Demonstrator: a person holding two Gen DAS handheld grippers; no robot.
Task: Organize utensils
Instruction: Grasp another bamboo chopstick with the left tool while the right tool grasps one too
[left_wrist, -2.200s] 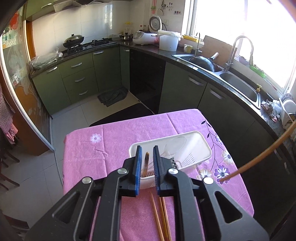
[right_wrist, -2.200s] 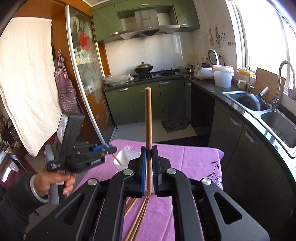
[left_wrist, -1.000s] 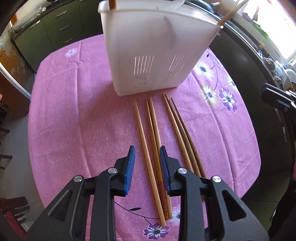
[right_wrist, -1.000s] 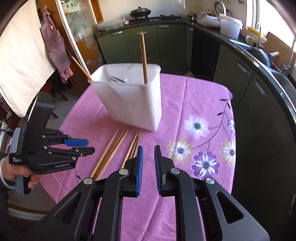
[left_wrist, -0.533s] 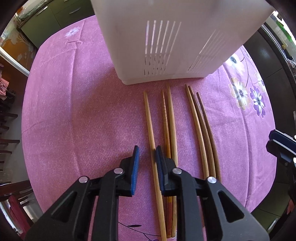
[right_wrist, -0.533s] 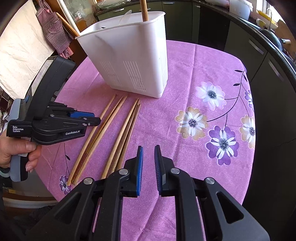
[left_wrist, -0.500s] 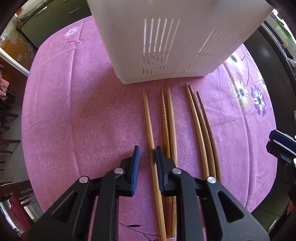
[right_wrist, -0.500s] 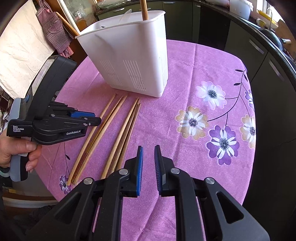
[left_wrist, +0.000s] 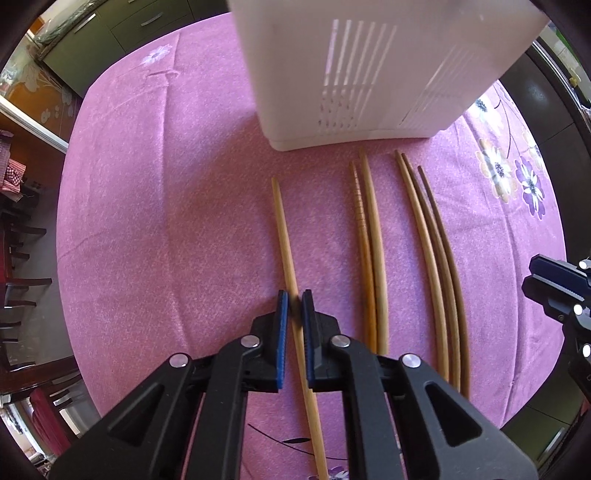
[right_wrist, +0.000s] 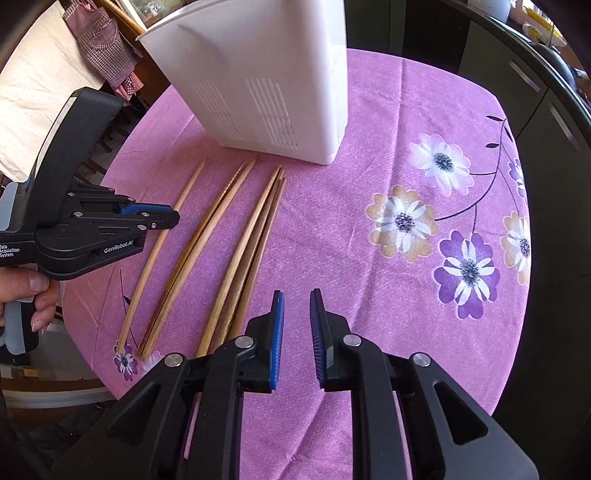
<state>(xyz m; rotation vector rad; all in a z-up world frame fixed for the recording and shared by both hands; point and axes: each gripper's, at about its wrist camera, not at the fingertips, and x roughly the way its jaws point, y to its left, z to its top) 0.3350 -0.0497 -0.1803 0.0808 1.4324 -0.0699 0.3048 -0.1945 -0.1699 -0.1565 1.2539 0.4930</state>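
My left gripper is shut on the leftmost light wooden chopstick, which lies on the pink tablecloth and points at the white slotted utensil holder. Two more chopsticks and a further three lie to its right. My right gripper is open and empty, low over the cloth just right of the chopsticks. The right wrist view shows the left gripper at the leftmost chopstick and the holder.
The table is round with a flowered pink cloth; its edge drops off close on all sides. Dark kitchen cabinets stand to the right. Chairs stand at the left.
My left gripper has closed on the leftmost chopstick and shifted it left, away from the other chopsticks. My right gripper has come lower and nearer the chopsticks and has opened a little wider.
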